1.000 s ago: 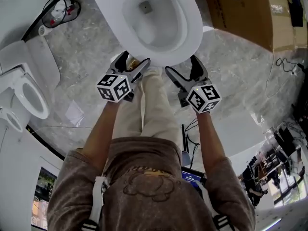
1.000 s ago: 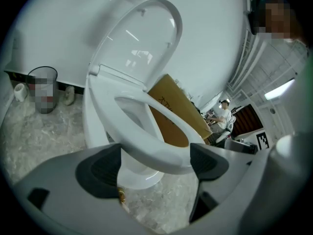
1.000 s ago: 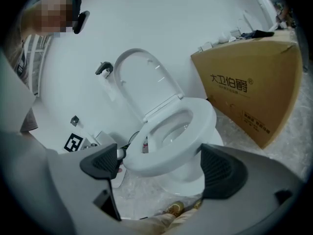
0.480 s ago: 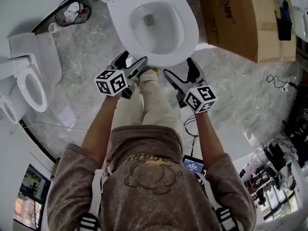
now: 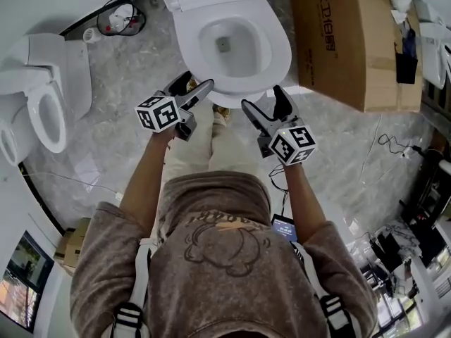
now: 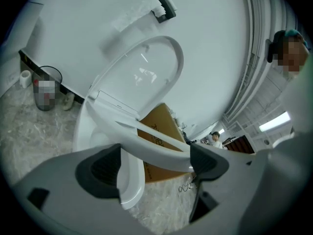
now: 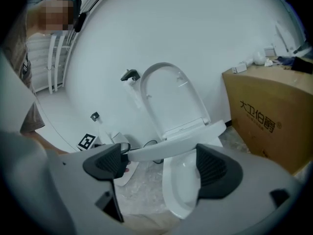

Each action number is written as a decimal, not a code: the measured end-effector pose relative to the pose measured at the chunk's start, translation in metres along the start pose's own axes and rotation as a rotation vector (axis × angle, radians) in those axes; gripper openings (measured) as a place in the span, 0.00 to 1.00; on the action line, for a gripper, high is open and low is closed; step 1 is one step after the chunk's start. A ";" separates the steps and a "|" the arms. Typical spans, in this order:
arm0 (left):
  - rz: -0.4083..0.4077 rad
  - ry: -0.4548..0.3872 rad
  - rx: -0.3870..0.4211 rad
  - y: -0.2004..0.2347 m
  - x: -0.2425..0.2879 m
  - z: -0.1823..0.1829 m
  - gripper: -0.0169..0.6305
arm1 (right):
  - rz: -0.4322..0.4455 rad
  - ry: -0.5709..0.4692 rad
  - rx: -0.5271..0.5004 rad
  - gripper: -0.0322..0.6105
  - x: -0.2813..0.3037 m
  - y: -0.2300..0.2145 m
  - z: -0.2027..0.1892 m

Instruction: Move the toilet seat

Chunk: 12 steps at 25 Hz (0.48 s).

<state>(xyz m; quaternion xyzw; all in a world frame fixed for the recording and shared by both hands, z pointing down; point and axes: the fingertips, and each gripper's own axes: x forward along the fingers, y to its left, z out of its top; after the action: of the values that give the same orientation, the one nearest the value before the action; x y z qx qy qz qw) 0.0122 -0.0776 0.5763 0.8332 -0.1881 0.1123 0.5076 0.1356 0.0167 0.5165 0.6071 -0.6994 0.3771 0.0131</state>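
Right gripper (image 7: 157, 167) perhaps against toilet seat (image 7: 195, 137)

Toilet seat (image 5: 279, 53) glossy plastic; box (image 5: 338, 41) matt cardboard.

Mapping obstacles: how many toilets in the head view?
2: one toilet ahead at top centre, another at mid left. White shapes cut off at the edges may be more.
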 end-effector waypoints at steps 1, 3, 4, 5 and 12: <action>-0.004 -0.005 0.000 -0.002 -0.001 0.004 0.70 | 0.001 0.001 -0.007 0.79 0.001 0.001 0.004; -0.008 -0.005 0.009 -0.008 -0.004 0.009 0.70 | -0.001 0.001 -0.006 0.78 0.003 0.003 0.011; -0.012 -0.002 0.020 -0.013 -0.006 0.010 0.70 | -0.005 -0.002 -0.001 0.78 0.003 0.003 0.014; -0.020 0.001 0.032 -0.018 -0.007 0.011 0.69 | -0.010 -0.006 0.003 0.78 0.004 0.003 0.018; -0.022 0.039 0.134 -0.051 -0.011 0.012 0.69 | -0.035 -0.002 0.028 0.78 0.006 0.006 0.026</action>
<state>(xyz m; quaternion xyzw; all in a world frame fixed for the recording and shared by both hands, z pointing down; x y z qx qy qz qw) 0.0239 -0.0649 0.5262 0.8649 -0.1612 0.1355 0.4557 0.1408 -0.0031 0.4979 0.6197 -0.6834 0.3857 0.0104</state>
